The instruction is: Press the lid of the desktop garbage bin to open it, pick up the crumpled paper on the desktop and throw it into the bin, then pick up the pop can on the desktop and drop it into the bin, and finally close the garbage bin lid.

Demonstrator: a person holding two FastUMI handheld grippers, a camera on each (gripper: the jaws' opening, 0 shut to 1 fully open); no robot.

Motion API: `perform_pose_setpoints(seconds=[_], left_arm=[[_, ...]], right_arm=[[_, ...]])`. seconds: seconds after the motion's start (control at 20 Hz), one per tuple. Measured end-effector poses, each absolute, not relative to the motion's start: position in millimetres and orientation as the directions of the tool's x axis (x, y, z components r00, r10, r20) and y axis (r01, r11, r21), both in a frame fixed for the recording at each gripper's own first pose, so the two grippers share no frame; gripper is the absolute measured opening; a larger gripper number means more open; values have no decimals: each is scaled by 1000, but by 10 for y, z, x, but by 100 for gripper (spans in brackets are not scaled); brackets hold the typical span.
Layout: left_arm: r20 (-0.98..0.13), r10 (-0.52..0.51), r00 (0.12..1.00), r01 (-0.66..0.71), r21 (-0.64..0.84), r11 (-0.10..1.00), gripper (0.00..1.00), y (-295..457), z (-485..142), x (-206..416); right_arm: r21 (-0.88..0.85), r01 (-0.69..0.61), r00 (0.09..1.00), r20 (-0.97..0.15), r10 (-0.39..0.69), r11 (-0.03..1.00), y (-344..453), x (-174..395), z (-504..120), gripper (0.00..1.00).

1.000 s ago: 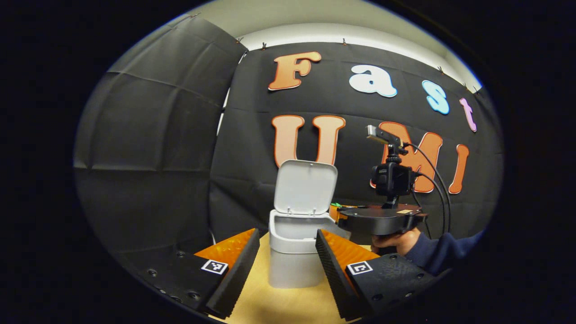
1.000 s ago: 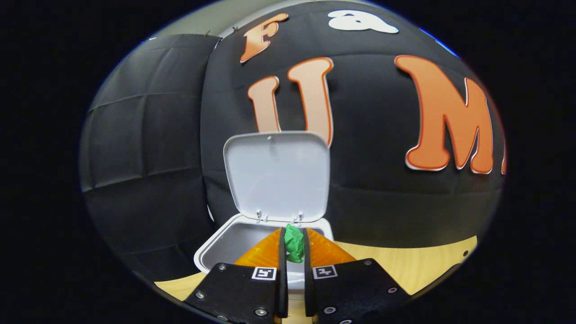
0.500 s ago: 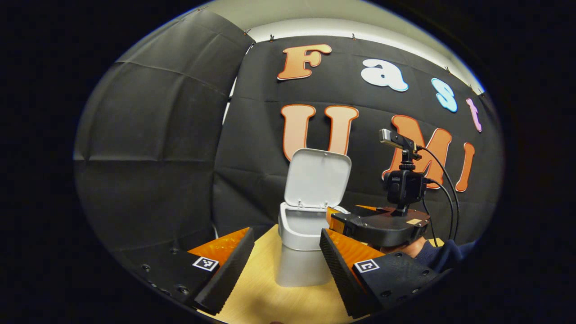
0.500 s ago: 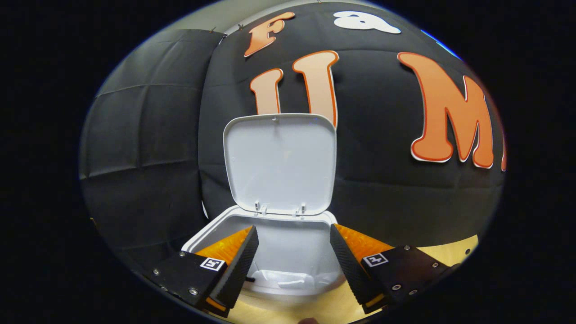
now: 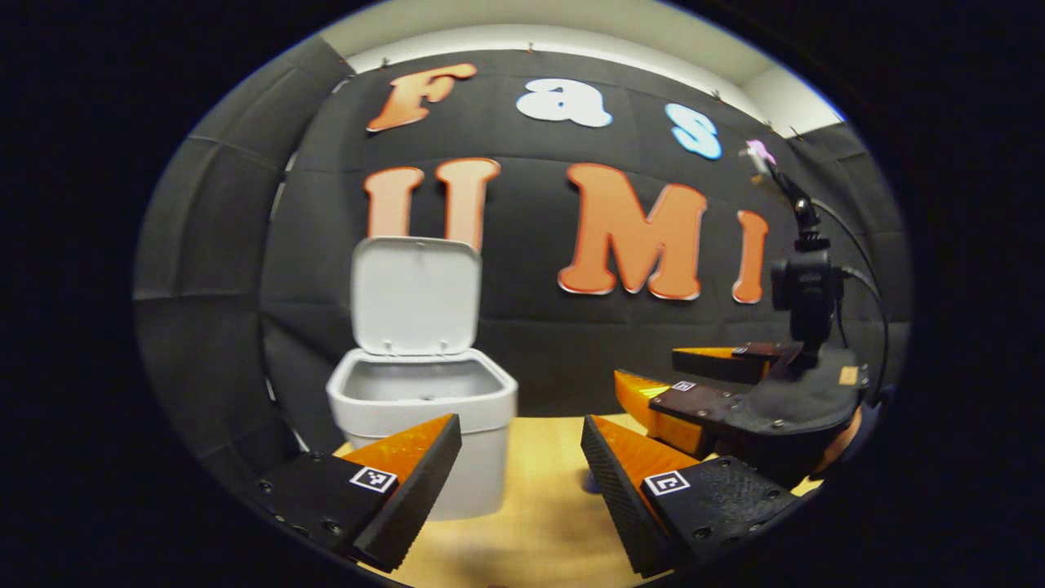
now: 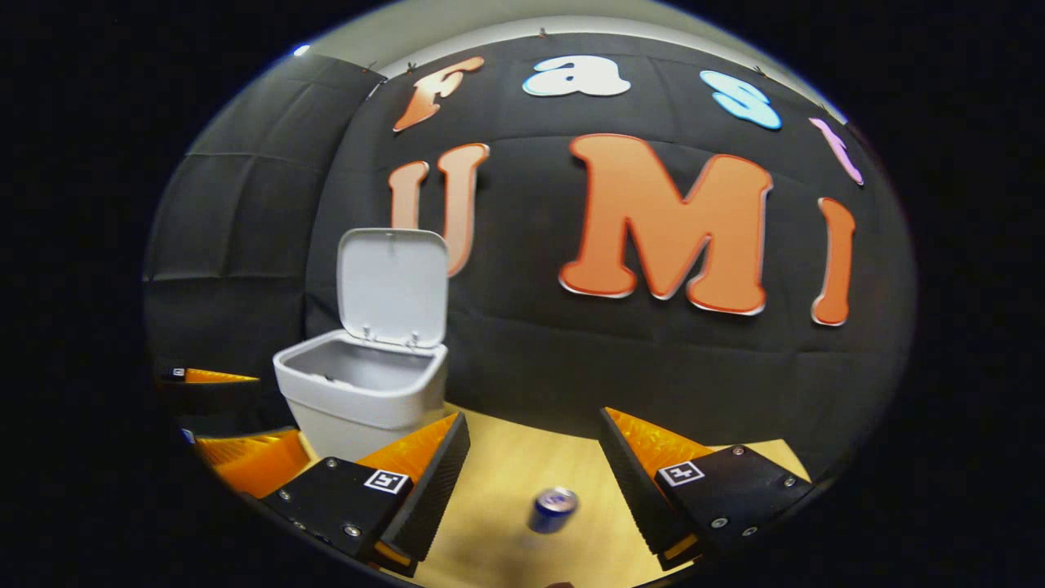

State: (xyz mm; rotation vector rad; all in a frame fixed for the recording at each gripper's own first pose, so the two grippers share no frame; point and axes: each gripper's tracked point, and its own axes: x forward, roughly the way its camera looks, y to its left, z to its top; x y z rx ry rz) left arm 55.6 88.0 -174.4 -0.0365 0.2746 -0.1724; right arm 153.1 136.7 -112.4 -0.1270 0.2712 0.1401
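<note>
Bin (image 5: 420, 408) on the wooden table (image 5: 539, 506), lid (image 5: 415, 296) swung up and standing nearly upright against the black cloth wall (image 5: 539, 343); the right gripper view gives the same bin (image 6: 363, 388) with its lid (image 6: 393, 286) raised and the mouth gaping, though from these angles I cannot see what lies inside. Both claws are spread wide with nothing between the fingers. The left gripper (image 5: 518, 469) hangs just in front of the bin, its left finger overlapping the bin's lower front in that view, with bare table in the gap. Off to its right the right gripper (image 5: 657, 382) shows side-on, held by a hand (image 5: 849, 433), a small camera (image 5: 804, 294) on a stalk riding above it, well apart from the bin. In its own view the right gripper (image 6: 531, 469) frames the can (image 6: 553, 510), a blue one standing on the table between the fingers, a little nearer the right one and touching neither. The bin stands left of that gap, and the left gripper's fingers (image 6: 237, 457) poke in at the far left beside it. The can is slightly blurred.
</note>
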Motion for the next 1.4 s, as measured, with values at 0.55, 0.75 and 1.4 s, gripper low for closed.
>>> perform_pose_setpoints(seconds=[0.55, 0.75, 1.4], left_arm=[[-568, -276, 775, 338, 3, 941, 94, -864, -4099, 1577], [-582, -267, 768, 358, 44, 933, 93, -1052, -4488, 1863], [-530, -259, 807, 280, -42, 959, 80, -776, -3666, 1971]], right_arm=[[-131, 175, 920, -332, -209, 976, -593, 763, -1021, 95], [-144, 246, 882, -377, -283, 959, -928, 592, -1153, 95], [-140, 227, 881, -392, -264, 964, -811, 667, -1369, 95]])
